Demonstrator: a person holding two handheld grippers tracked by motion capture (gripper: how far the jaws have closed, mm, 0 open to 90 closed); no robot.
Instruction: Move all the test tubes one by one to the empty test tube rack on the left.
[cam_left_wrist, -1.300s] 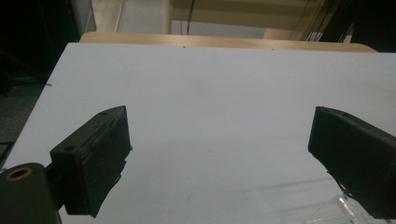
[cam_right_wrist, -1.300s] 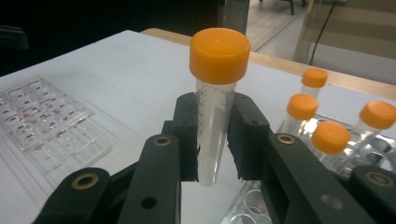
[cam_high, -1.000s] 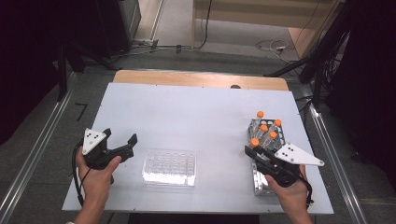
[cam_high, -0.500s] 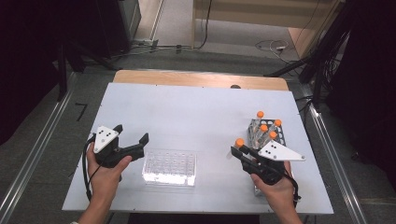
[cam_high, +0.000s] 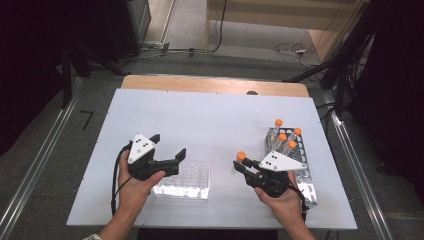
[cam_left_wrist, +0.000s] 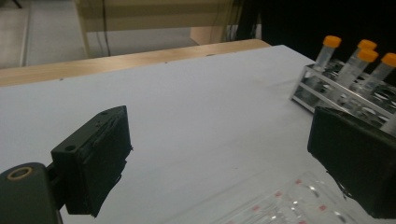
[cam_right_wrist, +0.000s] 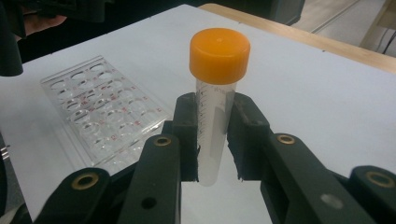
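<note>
One orange-capped tube (cam_right_wrist: 215, 100) clamped upright between the jaws of the right gripper (cam_high: 244, 167), lower right of centre in the high view. Four more capped tubes (cam_high: 286, 134) standing in the metal rack (cam_high: 305, 170) at far right. One clear well plate (cam_high: 185, 181) at lower centre. Left gripper (cam_high: 169, 150) gaping wide, empty, above the plate's left edge.

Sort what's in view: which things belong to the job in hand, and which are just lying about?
In the job:
- tube, orange-capped, clamped in the right gripper
- rack holding four more capped tubes
- well plate, clear, under the open left gripper

Lying about:
- cables on the floor beyond the table
</note>
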